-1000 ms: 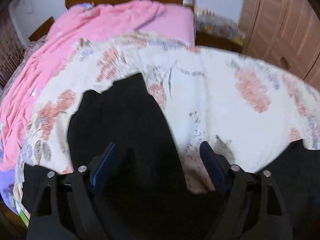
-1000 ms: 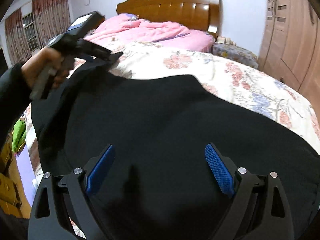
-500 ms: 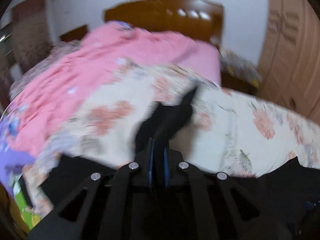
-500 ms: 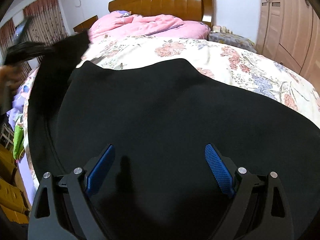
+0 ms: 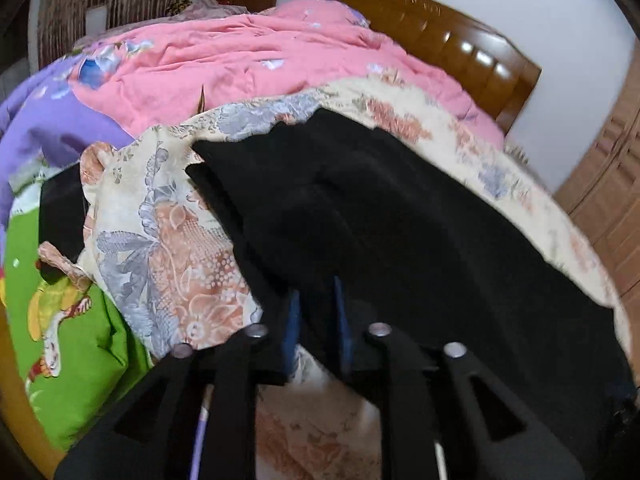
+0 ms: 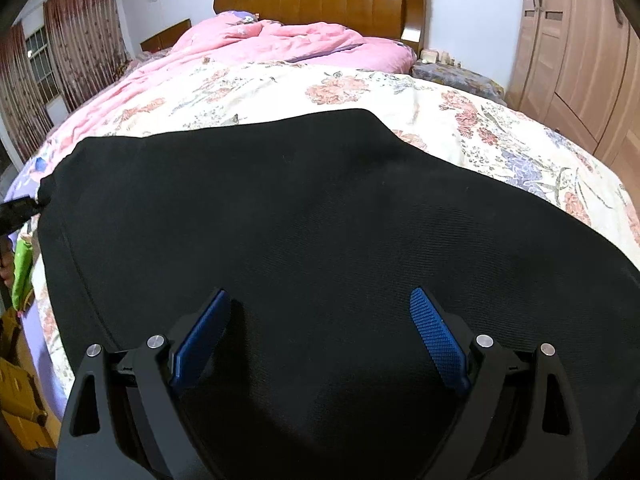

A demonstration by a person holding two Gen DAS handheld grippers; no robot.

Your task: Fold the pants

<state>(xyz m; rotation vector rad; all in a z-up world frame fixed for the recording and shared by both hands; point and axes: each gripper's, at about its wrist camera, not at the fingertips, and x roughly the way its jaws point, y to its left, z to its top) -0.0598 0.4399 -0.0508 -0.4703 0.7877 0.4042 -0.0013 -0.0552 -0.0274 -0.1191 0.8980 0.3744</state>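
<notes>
The black pants (image 6: 320, 216) lie spread flat across the floral bedspread (image 6: 460, 120). In the left wrist view the pants (image 5: 400, 216) show a folded edge running away from me. My left gripper (image 5: 316, 320) is nearly closed with black cloth of the pants' near edge between its blue pads (image 5: 290, 332). My right gripper (image 6: 320, 336) is open and empty, low over the pants, its blue pads (image 6: 436, 340) wide apart. The tip of the left gripper (image 6: 16, 208) shows at the left edge of the right wrist view, at the pants' left corner.
A pink quilt (image 6: 280, 44) is heaped toward the wooden headboard (image 6: 320, 0). A wooden wardrobe (image 6: 580, 52) stands to the right. A purple sheet (image 5: 48, 120) and a green cartoon cloth (image 5: 60, 340) hang at the bed's left edge. Curtains (image 6: 80, 36) cover the window at left.
My left gripper shut on the pants' raised corner, carried it down and left, and the cloth now lies flat. The right gripper stayed open over the pants.
</notes>
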